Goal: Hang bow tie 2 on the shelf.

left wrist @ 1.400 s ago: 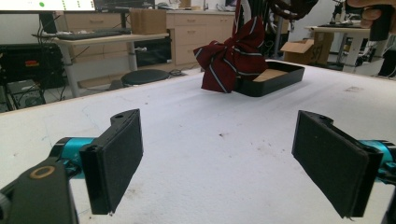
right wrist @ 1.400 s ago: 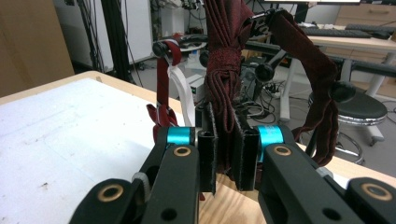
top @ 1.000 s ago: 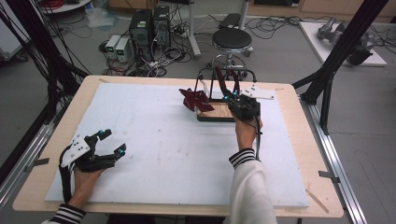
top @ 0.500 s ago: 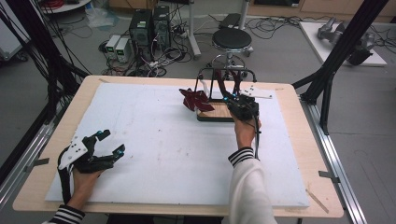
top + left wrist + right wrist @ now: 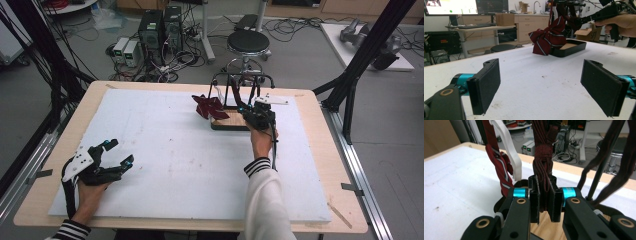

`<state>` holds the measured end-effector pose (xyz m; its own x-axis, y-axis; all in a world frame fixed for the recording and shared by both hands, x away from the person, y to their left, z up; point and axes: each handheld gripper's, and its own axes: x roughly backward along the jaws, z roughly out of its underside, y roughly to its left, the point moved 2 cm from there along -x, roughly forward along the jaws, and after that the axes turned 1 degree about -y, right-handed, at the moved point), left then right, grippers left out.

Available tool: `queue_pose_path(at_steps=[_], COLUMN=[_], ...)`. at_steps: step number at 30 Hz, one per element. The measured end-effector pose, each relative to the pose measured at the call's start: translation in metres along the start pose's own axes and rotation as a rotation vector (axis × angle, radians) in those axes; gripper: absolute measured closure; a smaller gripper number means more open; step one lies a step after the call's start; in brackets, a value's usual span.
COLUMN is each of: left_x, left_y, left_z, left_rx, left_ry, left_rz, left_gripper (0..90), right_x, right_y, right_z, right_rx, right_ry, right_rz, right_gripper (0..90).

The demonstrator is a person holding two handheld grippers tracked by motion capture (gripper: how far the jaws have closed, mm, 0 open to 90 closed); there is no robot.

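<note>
Nothing moved: white mat (image 5: 165, 150) (stool (image 5: 248, 42) behind)

We note little change over the second. The left claw (image 5: 116, 154), near the counter's (image 5: 165, 150) front left edge, sits slightly lower in the high view than a second ago. Nothing else reads as moved.

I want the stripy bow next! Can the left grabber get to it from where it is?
Probably yes. The left gripper is open, and bare white table lies between it and the striped bow; it would just need a long reach across.
</note>
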<state>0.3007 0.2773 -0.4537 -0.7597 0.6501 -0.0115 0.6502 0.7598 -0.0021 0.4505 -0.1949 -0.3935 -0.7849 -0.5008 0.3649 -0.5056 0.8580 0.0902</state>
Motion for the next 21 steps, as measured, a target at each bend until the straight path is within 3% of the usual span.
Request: queue_pose_path(at_steps=[3, 4, 11, 14, 16, 19, 21], left_x=[0.0, 0.0, 0.0, 0.0, -0.0001, 0.0002, 0.0003], left_y=[0.0001, 0.0001, 0.0, -0.0001, -0.0001, 0.0008, 0.0008], left_z=[0.0, 0.0001, 0.0001, 0.0001, 0.0001, 0.0001, 0.0], left_rx=[0.0, 0.001, 0.0, -0.002, -0.002, 0.001, 0.004], left_ry=[-0.001, -0.001, 0.0, -0.001, 0.0, 0.001, 0.0], left_rz=[0.001, 0.001, -0.001, -0.001, 0.0, 0.0, -0.001], left_gripper=[16.6, 16.6, 16.6, 16.6, 16.6, 16.6, 16.5], right_x=[-0.0027, -0.0028, -0.0016, -0.0024, -0.0033, -0.0031, -0.0006], right_y=[0.0, 0.0008, 0.0003, -0.0004, 0.0009, 0.0026, 0.0045], right_z=[0.0019, 0.0024, 0.0014, 0.0023, 0.0024, 0.0024, 0.001], right_rx=[0.023, 0.011, 0.026, 0.028, 0.021, 0.006, 0.002], right_ry=[0.021, 0.03, 0.022, 0.031, 0.037, 0.04, 0.026], right_rz=[0.005, 0.005, 0.005, 0.015, 0.018, -0.001, -0.008], right_gripper=[82.3, 82.2, 77.1, 63.0, 38.6, 14.0, 9.9])
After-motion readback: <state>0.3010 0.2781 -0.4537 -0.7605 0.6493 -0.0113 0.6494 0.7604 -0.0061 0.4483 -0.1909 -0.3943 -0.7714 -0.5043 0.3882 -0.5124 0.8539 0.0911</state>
